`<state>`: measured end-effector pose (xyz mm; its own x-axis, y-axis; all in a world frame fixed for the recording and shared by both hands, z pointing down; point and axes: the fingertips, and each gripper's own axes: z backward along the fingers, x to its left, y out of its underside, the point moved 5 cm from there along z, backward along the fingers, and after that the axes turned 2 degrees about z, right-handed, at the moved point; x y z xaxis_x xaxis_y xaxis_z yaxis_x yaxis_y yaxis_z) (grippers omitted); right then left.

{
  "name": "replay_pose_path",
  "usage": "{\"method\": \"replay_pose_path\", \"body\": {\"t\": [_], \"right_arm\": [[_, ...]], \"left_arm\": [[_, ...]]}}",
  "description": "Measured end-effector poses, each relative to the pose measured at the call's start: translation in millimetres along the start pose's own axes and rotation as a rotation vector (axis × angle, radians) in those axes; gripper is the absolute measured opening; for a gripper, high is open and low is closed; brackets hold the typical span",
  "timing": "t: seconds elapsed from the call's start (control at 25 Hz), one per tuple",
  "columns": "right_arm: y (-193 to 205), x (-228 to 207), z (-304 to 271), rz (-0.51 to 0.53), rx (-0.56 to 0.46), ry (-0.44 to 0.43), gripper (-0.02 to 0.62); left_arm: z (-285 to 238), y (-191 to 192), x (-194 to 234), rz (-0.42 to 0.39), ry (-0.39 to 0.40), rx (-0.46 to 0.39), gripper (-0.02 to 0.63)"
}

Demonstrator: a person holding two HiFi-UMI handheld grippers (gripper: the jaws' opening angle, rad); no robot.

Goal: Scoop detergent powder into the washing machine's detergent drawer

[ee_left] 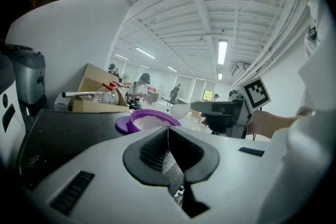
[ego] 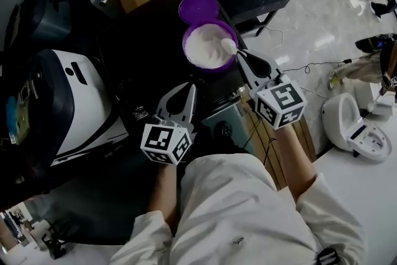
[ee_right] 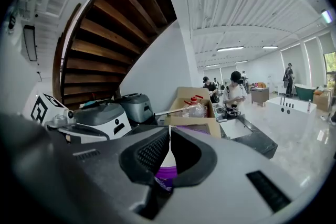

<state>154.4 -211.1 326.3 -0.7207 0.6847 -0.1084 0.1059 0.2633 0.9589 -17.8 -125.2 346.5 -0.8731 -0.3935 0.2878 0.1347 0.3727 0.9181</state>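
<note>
Head view: the purple tub (ego: pixel 190 51) of detergent powder (ego: pixel 206 49) stands on a dark top (ego: pixel 146 53), far from the person; the right gripper (ego: pixel 245 60) holds a white spoon (ego: pixel 229 46) over the powder; the left gripper (ego: pixel 188 91) hangs nearer, apart from the tub. Left gripper view: jaws pressed together on nothing. Right gripper view: jaws clamped on the spoon's thin handle, the tub below.

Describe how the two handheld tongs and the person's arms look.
The left tongs have a pale grey, tapering body; the right tongs look darker grey. Both have black ribbed pads inside the jaws and carry a white cube printed with black square markers. No cables show. The person wears white long sleeves that end short of the wrists.
</note>
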Motion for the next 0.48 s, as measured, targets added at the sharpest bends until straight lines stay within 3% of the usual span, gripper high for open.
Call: {"method": "replay_pose_path", "body": {"t": [0.48], "right_arm": [[9,-6,-32,0.105,0.117,0.09,0.014]], "left_arm": [[-17,-3,31,0.003,0.04,0.04,0.02]]}}
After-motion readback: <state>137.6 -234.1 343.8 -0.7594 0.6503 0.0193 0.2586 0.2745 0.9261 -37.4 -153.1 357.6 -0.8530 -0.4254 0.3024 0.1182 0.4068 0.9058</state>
